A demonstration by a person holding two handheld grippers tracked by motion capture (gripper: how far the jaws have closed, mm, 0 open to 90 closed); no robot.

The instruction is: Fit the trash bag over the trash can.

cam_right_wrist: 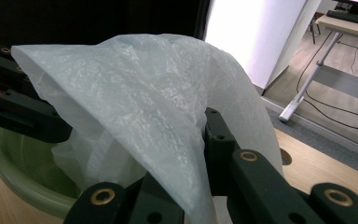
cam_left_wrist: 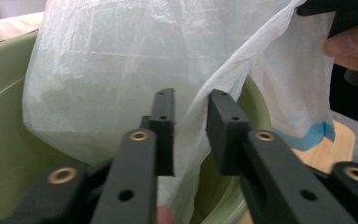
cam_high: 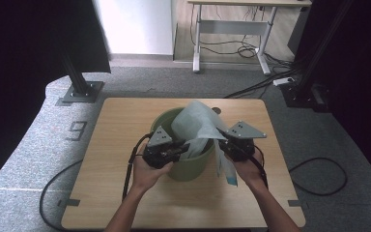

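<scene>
A thin, translucent white bag (cam_high: 199, 123) billows above a green bin (cam_high: 192, 166) at the centre of the high view, on a wooden table (cam_high: 121, 125). The film is crinkled and faintly greenish, puffed into a rounded peak, and one end hangs outside the bin's right rim, showing a blue band along its edge. In the left gripper view the bag fills the upper frame, with a fold of it running down between the jaws of the left gripper (cam_left_wrist: 191, 128); the jaws stand slightly apart and the pads do not visibly press the film. In the right gripper view the bag drapes over the right gripper (cam_right_wrist: 193, 163), whose jaws are clamped on the film.
</scene>
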